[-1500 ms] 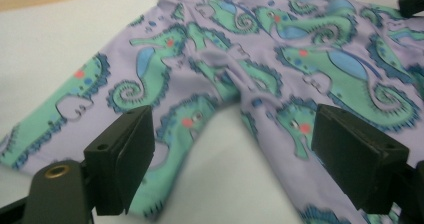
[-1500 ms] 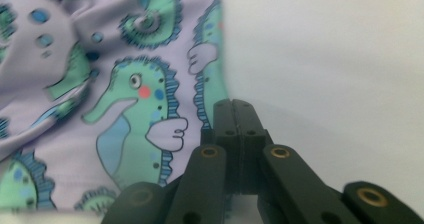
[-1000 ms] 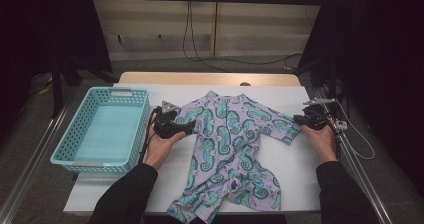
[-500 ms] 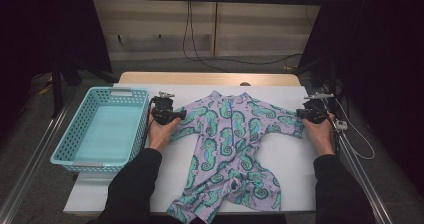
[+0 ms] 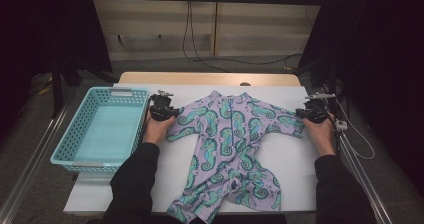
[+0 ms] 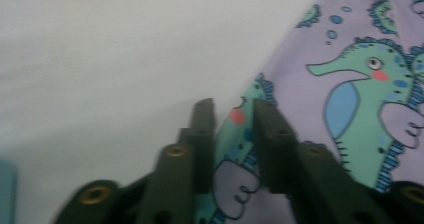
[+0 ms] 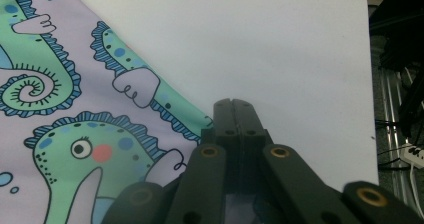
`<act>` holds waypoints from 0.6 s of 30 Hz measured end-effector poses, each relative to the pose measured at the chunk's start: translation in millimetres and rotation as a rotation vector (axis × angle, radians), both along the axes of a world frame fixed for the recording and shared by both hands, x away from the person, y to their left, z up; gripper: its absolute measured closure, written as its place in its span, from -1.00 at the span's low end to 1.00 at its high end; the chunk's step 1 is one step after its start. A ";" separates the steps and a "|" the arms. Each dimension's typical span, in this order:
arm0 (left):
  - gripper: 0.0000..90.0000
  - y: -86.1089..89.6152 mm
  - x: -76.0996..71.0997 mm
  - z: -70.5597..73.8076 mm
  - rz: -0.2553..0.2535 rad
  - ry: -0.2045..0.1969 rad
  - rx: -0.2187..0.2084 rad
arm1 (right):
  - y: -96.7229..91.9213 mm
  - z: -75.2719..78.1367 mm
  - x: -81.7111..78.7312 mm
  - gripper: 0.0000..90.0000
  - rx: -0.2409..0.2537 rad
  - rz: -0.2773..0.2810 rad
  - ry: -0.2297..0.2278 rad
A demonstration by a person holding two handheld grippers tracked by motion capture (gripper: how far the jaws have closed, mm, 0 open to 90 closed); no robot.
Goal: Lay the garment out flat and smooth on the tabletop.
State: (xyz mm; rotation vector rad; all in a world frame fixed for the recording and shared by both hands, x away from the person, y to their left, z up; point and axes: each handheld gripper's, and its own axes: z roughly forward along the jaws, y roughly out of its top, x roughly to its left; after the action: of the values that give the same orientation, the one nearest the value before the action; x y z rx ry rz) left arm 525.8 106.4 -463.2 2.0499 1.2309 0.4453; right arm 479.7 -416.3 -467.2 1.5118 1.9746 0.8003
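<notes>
A lilac one-piece suit (image 5: 225,139) printed with green seahorses lies spread face up on the white table (image 5: 300,164), sleeves out to both sides. My left gripper (image 5: 170,115) is at the end of its left sleeve. In the left gripper view the jaws (image 6: 234,111) have just been closing and stand narrowly apart, with the sleeve's edge (image 6: 240,119) lying between them. My right gripper (image 5: 302,115) sits at the right sleeve's end. In the right gripper view its jaws (image 7: 233,104) are shut together on the hem of the sleeve (image 7: 75,109).
A light blue plastic basket (image 5: 65,151) stands at the table's left edge, beside my left hand. Bare white table lies beyond both sleeves and in front of the suit's legs. Cables hang off the right edge (image 5: 350,129).
My left hand moved back and outward to the left sleeve's end. The right hand shifted slightly inward. The suit, skewed before, now lies straighter with both sleeves stretched out.
</notes>
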 end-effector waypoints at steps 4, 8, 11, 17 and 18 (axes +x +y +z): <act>1.00 -4.1 4.9 2.4 0.028 0.018 0.006 | 0.8 0.2 3.0 1.00 0.000 -0.004 0.000; 1.00 -5.0 16.5 3.6 0.062 0.025 0.019 | -0.5 -0.6 7.1 1.00 0.011 -0.014 0.000; 1.00 -3.4 23.6 5.3 0.109 0.026 0.003 | -1.7 -0.3 12.0 1.00 0.004 -0.017 0.008; 1.00 0.5 36.2 4.7 0.172 0.034 -0.002 | -7.4 -1.0 26.3 1.00 0.001 -0.042 0.005; 1.00 0.9 36.9 4.4 0.164 0.042 -0.011 | -7.8 -0.9 28.6 1.00 0.006 -0.045 0.006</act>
State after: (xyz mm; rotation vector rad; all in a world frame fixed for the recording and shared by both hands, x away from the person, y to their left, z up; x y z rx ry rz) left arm 562.7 107.2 -458.8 1.9664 1.4300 0.4718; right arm 508.3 -424.1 -468.1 1.5584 1.9369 0.7846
